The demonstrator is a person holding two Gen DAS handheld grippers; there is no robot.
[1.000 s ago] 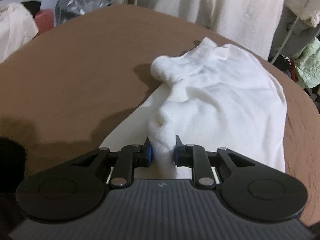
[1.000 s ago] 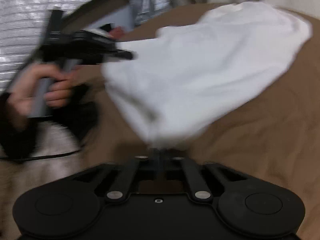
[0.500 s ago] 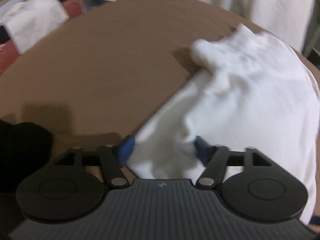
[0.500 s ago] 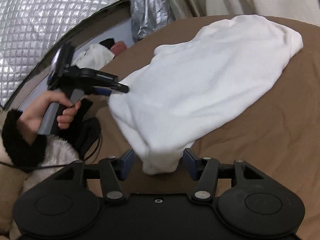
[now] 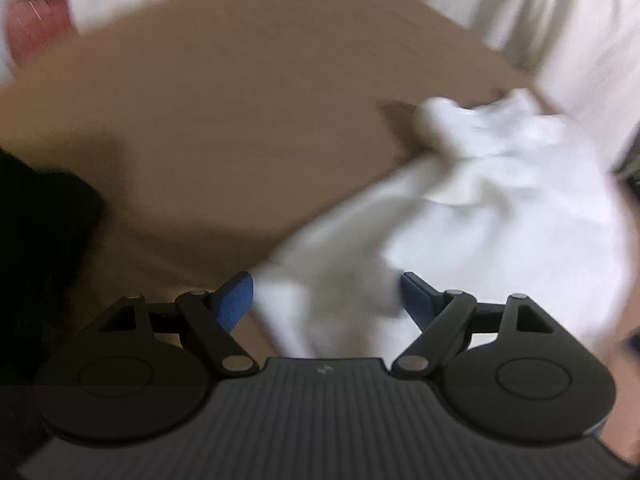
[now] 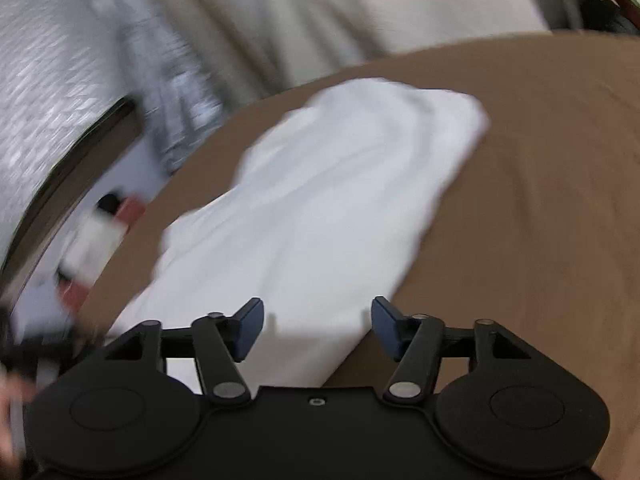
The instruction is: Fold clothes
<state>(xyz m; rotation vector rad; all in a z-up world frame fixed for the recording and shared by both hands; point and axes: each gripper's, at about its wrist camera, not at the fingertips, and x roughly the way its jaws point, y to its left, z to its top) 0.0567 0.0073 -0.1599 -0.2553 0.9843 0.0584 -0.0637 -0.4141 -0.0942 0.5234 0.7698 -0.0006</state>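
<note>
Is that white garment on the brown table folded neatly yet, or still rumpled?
Still rumpled. The white garment lies in a long, loose heap on the brown table, with a bunched lump at one end and no clean edges.

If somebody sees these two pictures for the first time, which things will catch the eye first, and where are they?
First the white garment, lying crumpled on the brown table, nearer the right of the left wrist view. Next the blue pads of the left claw, which is opening with the garment's near edge between them. The right claw is opening too, with the garment's near end between its pads.
</note>
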